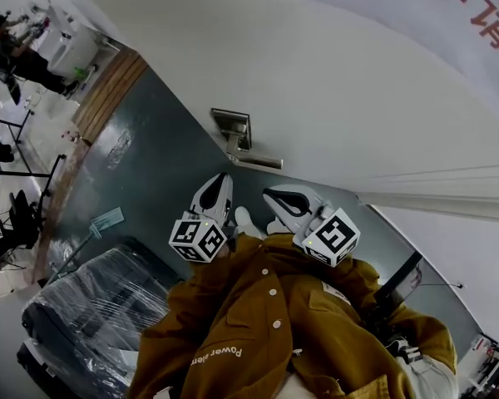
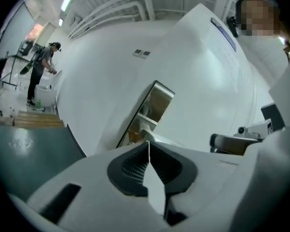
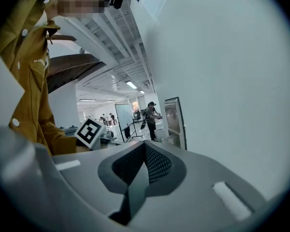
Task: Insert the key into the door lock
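A metal lock plate [image 1: 232,130] with a lever handle [image 1: 256,161] is fixed to the white door [image 1: 333,81]. Just below the handle, my left gripper [image 1: 224,178] and right gripper [image 1: 271,194] point up at it side by side, both shut. In the left gripper view the jaws [image 2: 148,144] are closed tip to tip, with the lock plate [image 2: 152,108] right ahead. The right gripper's jaws [image 3: 145,144] are closed too, and the lock plate [image 3: 174,122] stands a little beyond them. No key shows in any view.
My mustard jacket [image 1: 258,322] fills the lower middle of the head view. A plastic-wrapped bundle [image 1: 83,306] lies on the dark floor [image 1: 141,173] at lower left. A wooden strip [image 1: 108,90] and a person [image 1: 12,48] are far off. Red characters [image 1: 482,7] mark the wall.
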The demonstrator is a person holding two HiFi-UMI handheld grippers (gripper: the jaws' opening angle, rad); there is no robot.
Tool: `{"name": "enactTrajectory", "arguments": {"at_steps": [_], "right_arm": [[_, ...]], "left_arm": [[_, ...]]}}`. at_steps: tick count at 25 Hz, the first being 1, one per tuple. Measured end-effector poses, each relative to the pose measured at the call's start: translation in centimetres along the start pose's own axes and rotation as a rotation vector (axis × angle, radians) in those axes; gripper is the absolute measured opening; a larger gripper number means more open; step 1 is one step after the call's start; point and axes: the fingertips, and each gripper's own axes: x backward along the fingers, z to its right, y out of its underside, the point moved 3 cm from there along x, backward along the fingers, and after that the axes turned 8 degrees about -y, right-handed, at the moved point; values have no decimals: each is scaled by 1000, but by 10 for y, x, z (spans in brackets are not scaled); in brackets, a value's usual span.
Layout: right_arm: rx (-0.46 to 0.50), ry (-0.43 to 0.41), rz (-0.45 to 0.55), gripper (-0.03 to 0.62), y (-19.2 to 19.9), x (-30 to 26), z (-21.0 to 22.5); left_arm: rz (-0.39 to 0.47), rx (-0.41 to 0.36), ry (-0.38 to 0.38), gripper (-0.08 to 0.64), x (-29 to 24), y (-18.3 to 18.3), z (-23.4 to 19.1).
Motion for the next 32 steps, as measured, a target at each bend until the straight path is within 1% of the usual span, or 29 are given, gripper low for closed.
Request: {"name": "enactTrajectory", "arguments": {"at_steps": [3,5,7,9,12,24,28,32], "right_arm": [[-19,38,-3,5,3,-1,4],[-16,68,-12,5,6,-2,7],[2,97,-23,5,7,-1,12],[19,118,-28,5,4,1,17],[18,124,-23,5,1,1,21],[27,152,-19,5,3,6,26],[25,145,-23,5,-3,6,34],[23,137,-25,5,-3,5,30]], "left_arm": [[36,-125,-11,2,20,-15,18],[55,-205,-13,2,31,-23,31],[61,-248,-7,2,37,-27,44],[55,-269,1,2,40,-30,55],[45,-283,12,2,42,-32,66],[16,-319,26,2,42,-27,77],[9,-305,25,2,36,-30,78],[-6,-284,19,2,37,-27,75]]}}
